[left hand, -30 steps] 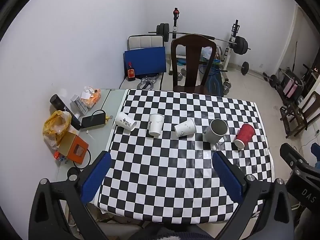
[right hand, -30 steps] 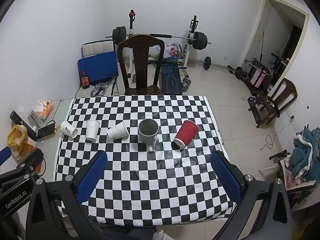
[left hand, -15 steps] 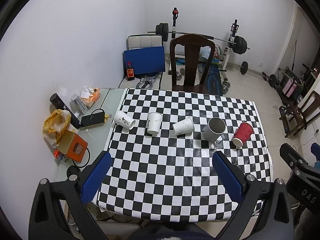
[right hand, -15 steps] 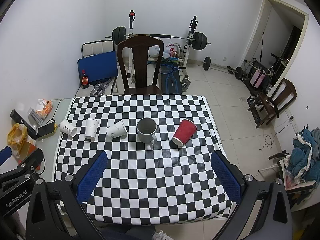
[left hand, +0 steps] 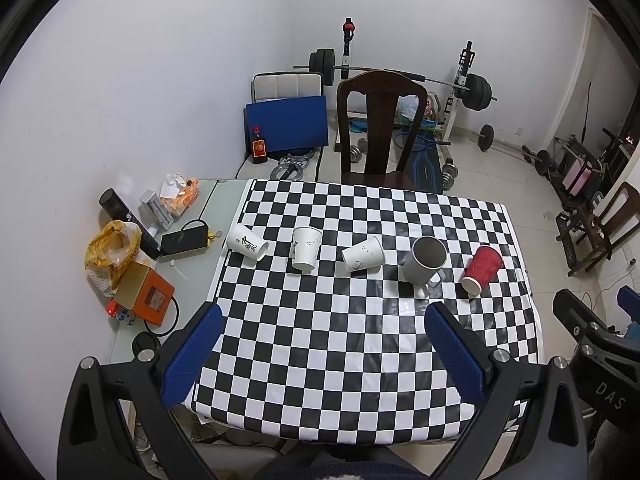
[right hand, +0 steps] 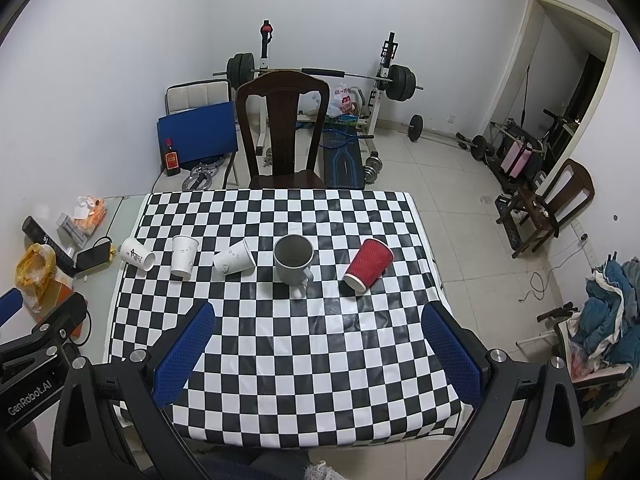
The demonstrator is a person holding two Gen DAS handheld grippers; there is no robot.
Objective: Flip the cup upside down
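Several cups stand in a row across the checkered table (left hand: 320, 340). From left: a white paper cup on its side (left hand: 247, 242), a white paper cup upright (left hand: 305, 249), a white paper cup on its side (left hand: 363, 255), a grey mug upright (left hand: 425, 261) and a red paper cup tilted on its side (left hand: 481, 269). The mug (right hand: 294, 260) and red cup (right hand: 369, 264) also show in the right wrist view. My left gripper (left hand: 324, 344) and right gripper (right hand: 316, 344) are open, empty, high above the table's near half.
A dark wooden chair (left hand: 378, 128) stands behind the table. A side surface at the left holds a phone (left hand: 184, 239), an orange box (left hand: 146, 298), a yellow bag (left hand: 110, 248) and a dark bottle (left hand: 120, 216). Gym weights (right hand: 320, 76) fill the back.
Both views have shifted slightly: the cups sit a little higher and further left in the frames. The cups have not moved on the table. Both grippers stay open.
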